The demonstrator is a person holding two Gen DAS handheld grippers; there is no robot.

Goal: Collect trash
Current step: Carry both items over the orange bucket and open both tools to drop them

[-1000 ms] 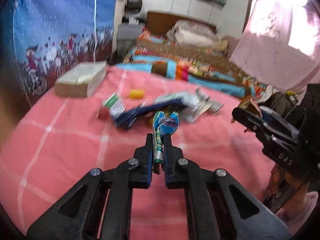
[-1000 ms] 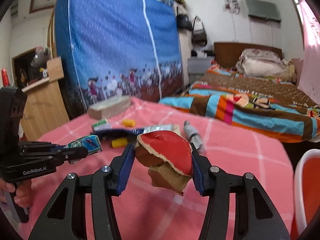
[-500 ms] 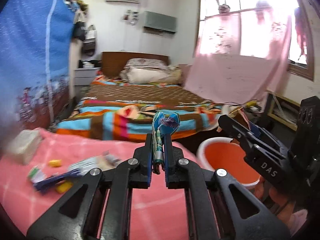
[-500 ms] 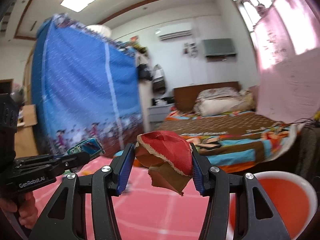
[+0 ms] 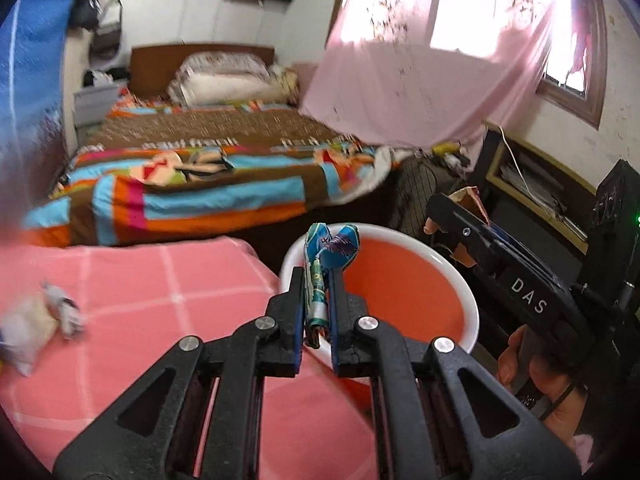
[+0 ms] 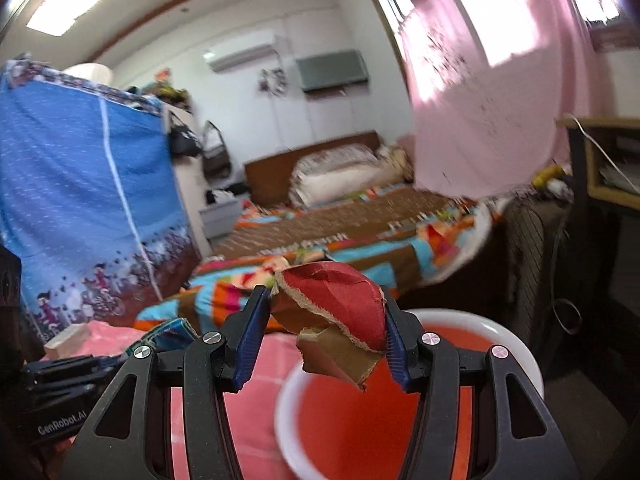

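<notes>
Your left hand-held gripper (image 5: 316, 280) is closed tight on a folded teal-and-blue foil wrapper (image 5: 329, 258), the wrapper standing upright between the pads with its crumpled top poking out above the fingertips. In the left wrist view that wrapper sits over the near rim of the bin (image 5: 460, 280), a white-rimmed tub with an orange-red inside, standing just off the edge of the pink checked bench (image 5: 140, 280). Your right hand-held gripper (image 6: 326, 332) is clamped on a torn red-and-brown cardboard scrap (image 6: 340, 320), red face up, ragged brown edge hanging down below the pads. In the right wrist view the scrap hangs above the bin's opening (image 6: 516, 344), with the bin rim just beyond the bench edge. From the left wrist view you see the right hand-held gripper (image 5: 460, 216) to the right of the bin, its body marked "DAS", scrap at its tip. One crumpled white wrapper (image 5: 36, 320) lies on the bench at far left, blurred. Behind the bin stands a bed (image 5: 200, 168) with a striped multicolour blanket, and a pink curtain (image 5: 420, 80) hangs over the window to the right.
</notes>
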